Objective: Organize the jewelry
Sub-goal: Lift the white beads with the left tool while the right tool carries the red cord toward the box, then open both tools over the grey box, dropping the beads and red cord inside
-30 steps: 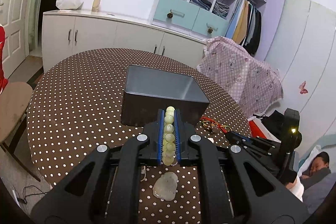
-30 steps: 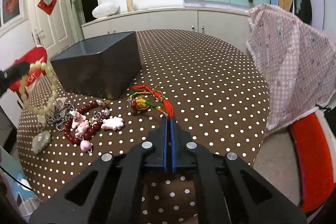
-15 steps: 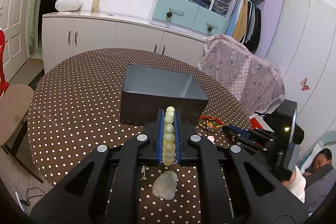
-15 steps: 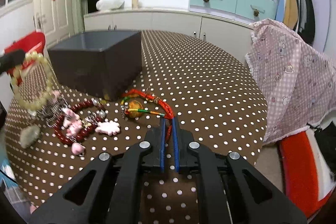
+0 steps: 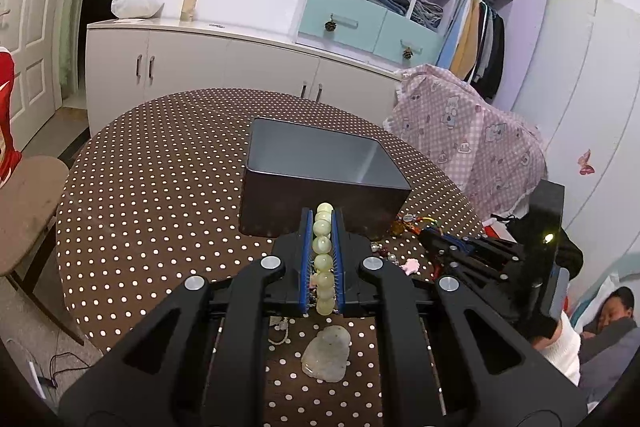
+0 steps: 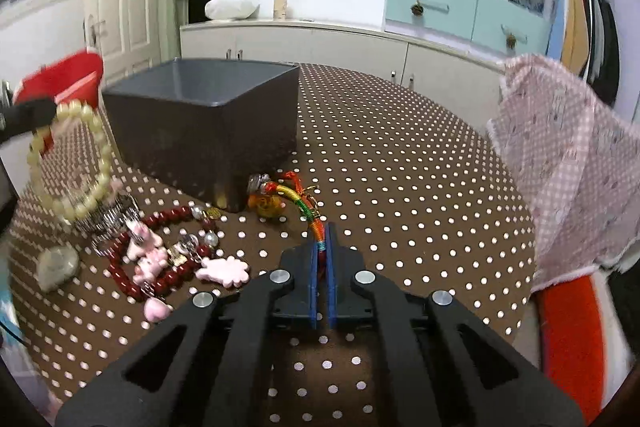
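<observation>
My left gripper (image 5: 323,227) clamps the pale bead bracelet (image 6: 76,163) above the table's (image 6: 400,187) near edge, short of the grey box (image 6: 208,119); my right gripper (image 6: 322,239) seems pinched on the multicoloured cord (image 6: 298,199).

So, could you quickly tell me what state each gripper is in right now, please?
Left gripper: closed on the pale green bead bracelet.
Right gripper: closed on the multicoloured braided cord, near the grey box.

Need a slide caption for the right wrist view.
Right hand-held gripper shut on the multicoloured braided cord, beside the grey bin on the polka-dot table.
</observation>
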`<state>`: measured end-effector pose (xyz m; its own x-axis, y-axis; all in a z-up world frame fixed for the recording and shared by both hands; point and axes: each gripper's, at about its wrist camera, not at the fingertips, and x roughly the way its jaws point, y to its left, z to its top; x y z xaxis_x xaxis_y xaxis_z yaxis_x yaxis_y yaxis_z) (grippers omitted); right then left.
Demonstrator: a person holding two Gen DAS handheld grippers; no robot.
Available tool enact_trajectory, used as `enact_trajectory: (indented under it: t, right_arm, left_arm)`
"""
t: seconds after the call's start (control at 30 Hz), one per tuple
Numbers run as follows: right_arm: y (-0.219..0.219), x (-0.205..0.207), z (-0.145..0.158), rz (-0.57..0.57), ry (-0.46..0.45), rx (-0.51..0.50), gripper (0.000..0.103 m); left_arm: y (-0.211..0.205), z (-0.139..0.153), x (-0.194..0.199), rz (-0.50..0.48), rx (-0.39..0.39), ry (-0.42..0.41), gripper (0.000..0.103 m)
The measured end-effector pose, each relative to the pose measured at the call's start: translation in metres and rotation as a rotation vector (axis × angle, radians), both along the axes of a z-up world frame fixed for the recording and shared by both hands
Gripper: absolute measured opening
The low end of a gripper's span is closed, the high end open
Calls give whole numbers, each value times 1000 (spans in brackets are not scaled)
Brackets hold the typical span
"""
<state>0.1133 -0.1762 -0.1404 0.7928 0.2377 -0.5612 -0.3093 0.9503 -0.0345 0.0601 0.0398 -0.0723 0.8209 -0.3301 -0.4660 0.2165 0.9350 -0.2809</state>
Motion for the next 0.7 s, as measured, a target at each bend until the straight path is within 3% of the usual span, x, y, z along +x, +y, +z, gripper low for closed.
enact_trajectory:
  t: [0.3,0.7]
  right_arm:
    - [-6,-11,29,-9,-51,65,2]
    - [6,-12,81,13,-176,132,2]
  left_arm:
    - [2,10,2,-2,2,-35,10]
    - [-8,50,9,-16,37,-179,10]
